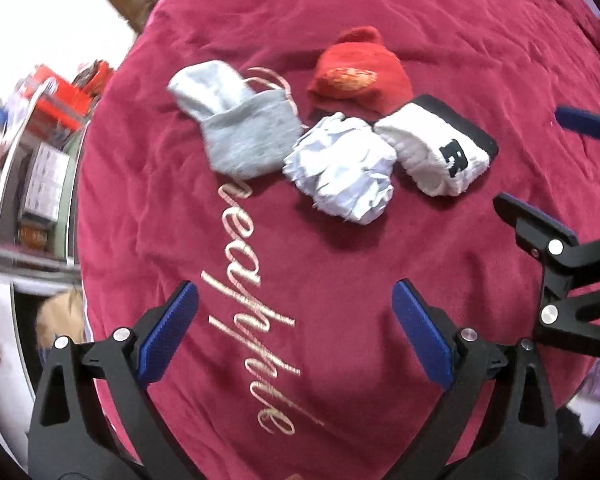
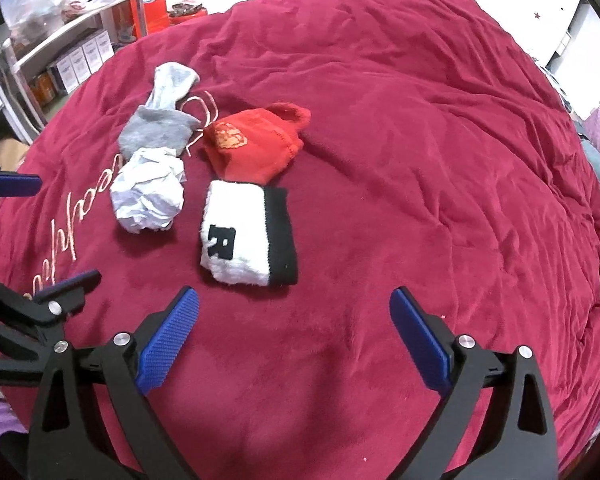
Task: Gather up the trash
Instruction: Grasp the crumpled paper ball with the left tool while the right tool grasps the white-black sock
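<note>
Here we look down on a bed covered by a dark red blanket [image 2: 380, 100] with gold script stitched into it. Starting at the left, shelves [image 2: 60, 52] with boxes and bags stand beside the bed. On the blanket, a grey sock [image 2: 156, 132] lies farthest left in the cluster, with a thin pink string [image 2: 204, 112] curling beside it. Just next to the sock, and touching it in the right wrist view, sits the crumpled ball of white paper [image 2: 148, 192], the piece of trash among the clothes. To its right lie a red knitted sock [image 2: 256, 144] and, nearer to us, a white sock [image 2: 244, 236] with a black band and a black letter R; the paper ball rests close against both.

Our left hand-held gripper [image 1: 296, 320] hangs above the gold lettering with its blue pads spread wide and nothing between them. Our right hand-held gripper [image 2: 294, 320] is likewise spread wide and empty, poised just short of the white sock.
</note>
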Available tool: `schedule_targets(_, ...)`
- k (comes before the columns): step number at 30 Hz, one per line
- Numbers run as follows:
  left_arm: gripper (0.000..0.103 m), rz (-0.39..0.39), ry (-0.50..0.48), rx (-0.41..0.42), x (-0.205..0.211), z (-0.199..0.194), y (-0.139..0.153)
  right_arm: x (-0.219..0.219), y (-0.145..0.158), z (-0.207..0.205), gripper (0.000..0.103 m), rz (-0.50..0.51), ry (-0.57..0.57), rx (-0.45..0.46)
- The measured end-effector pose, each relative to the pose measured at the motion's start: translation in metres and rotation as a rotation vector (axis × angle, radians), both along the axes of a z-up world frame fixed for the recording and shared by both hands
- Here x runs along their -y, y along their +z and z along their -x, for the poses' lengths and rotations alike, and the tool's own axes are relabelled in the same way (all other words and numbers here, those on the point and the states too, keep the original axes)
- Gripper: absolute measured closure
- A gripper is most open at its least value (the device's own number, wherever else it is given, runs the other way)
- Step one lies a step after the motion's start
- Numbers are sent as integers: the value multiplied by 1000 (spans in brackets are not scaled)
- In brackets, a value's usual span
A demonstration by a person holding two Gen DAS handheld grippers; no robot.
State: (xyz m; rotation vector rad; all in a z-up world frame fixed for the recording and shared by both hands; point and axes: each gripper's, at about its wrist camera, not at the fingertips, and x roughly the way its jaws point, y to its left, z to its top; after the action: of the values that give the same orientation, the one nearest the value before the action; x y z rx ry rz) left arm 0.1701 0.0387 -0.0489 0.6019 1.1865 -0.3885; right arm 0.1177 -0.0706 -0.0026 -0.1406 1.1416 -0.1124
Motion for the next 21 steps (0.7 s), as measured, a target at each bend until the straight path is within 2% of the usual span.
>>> schedule_targets(8,6,-48,-125,-40,32,-21,-13,12,-5,-13,11,10,17,-10)
schedule_targets(13,8,-44,-203,-56,55,-31,-30,21,-11,-22,11,-13,48,-39)
schedule_targets(14,14,-17,-206,-44,57,-34,-32,21,-11,-24,11,-17,55,-44)
schedule_targets(15,37,5,-203,-51,56,-36,-33,20,-13,-26,11,-20,72,-52)
schedule_targets(17,54,83,-191,-138,51,-42,-35,16,-17,-30,11,-30,101,-63)
schedule_targets(19,60,109,-185,-125,47,-43,-30,13,-24,-37,11,-33,121,-77)
schedule_targets(21,61,130,-182,-130,43,-44,-28,11,-32,-46,11,-61,136,-95)
